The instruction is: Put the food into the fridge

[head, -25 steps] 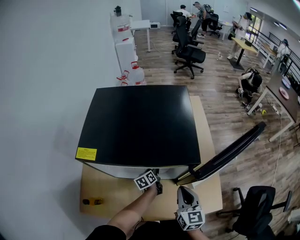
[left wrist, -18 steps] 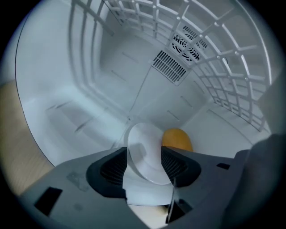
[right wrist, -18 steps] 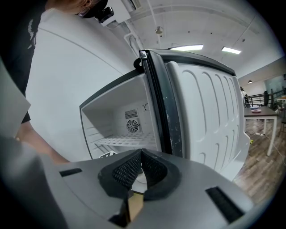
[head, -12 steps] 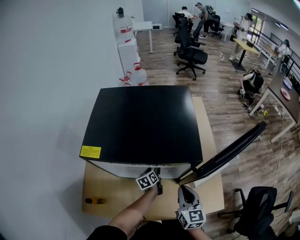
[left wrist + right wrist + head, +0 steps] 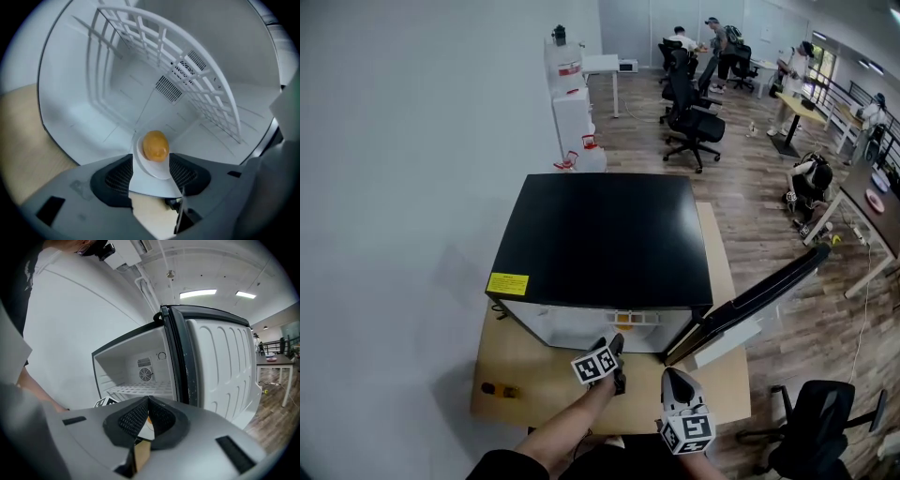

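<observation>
Wide open and released on the left gripper, with the plate of orange food resting between its jaws on the fridge floor, so draw straight back, level, clear of the rim, right gripper clenched alongside.

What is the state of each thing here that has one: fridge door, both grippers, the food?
Fridge door: open wide.
Left gripper: jaws open, plate between them.
Right gripper: jaws shut, nothing held.
Plate: on the fridge floor, near its front.
Orange food: lying on the plate.
</observation>
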Available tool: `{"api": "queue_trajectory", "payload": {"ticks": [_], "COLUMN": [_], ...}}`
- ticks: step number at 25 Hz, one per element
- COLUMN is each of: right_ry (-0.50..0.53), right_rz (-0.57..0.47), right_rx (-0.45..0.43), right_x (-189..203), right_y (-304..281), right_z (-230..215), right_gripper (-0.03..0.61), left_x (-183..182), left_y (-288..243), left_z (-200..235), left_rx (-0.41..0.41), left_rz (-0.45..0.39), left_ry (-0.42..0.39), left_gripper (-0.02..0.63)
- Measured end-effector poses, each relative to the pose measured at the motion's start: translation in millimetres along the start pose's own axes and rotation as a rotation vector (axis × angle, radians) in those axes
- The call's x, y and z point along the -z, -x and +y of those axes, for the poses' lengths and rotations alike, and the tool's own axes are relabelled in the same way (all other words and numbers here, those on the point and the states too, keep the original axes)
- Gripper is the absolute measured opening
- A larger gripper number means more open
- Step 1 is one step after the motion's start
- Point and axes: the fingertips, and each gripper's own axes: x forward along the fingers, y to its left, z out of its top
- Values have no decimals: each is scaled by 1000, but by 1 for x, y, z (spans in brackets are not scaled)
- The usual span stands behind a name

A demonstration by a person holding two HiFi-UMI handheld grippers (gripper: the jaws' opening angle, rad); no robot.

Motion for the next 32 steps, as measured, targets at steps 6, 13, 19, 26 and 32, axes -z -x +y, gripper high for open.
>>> {"api": "queue_trajectory", "payload": {"ticks": [6, 13, 19, 26, 32], "right_ry": [12, 23, 36, 62, 72], "right_rz": [-23, -46, -42, -21, 33], "right_rx": [-9, 10, 21, 24, 10], "right_x": [-3, -2, 5, 8, 9], "right_y": [27, 64, 97, 129, 145], "right_z": [18, 31, 42, 52, 51], "right_gripper": [60, 60, 60, 60, 60], "left_x": [2, 14, 28, 33, 28], "left_y": [55, 134, 194, 267, 327], "left_z": [-11, -33, -47, -78, -119], "left_rx": [41, 110, 144, 185, 220], "left_rz": [-26, -29, -62, -151, -272], "left_ry": [-20, -21, -58, -189, -352], "left_gripper": [221, 221, 221, 221, 221]}}
